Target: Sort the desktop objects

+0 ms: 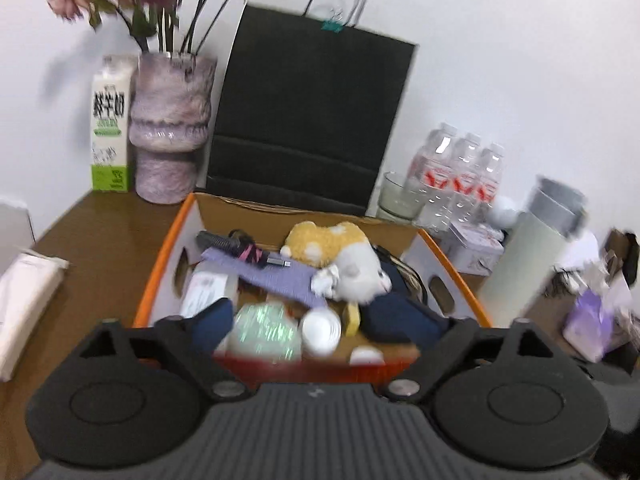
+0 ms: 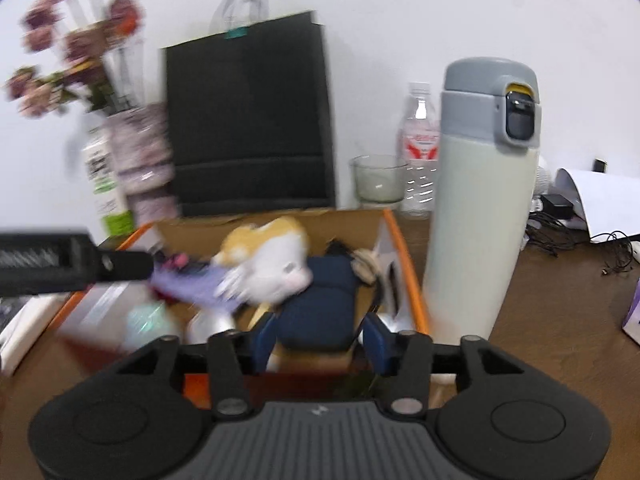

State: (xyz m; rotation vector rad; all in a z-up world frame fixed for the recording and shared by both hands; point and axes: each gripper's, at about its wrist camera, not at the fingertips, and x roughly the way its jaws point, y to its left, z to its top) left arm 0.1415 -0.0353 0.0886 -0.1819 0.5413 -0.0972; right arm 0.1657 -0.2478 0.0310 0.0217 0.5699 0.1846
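Note:
An orange-edged cardboard box (image 1: 160, 268) sits on the brown desk and holds a yellow and white plush toy (image 1: 340, 256), a purple cloth (image 1: 276, 276), a dark blue pouch (image 1: 396, 312), a hairbrush (image 1: 224, 242) and small white jars (image 1: 320, 330). My left gripper (image 1: 316, 328) is open wide over the box's near edge, empty. My right gripper (image 2: 320, 344) hovers over the same box (image 2: 404, 264), its blue fingers (image 2: 376, 344) either side of the blue pouch (image 2: 320, 312); whether they press it is unclear. The left gripper shows at the left of the right wrist view (image 2: 76, 264).
A black paper bag (image 1: 308, 120), a vase of flowers (image 1: 170, 128), a milk carton (image 1: 110, 128), water bottles (image 1: 460, 176) and a glass bowl (image 1: 400, 196) stand behind the box. A pale green flask (image 2: 480, 208) stands right of it. Cables (image 2: 560, 232) lie at right, white cloth (image 1: 28, 304) at left.

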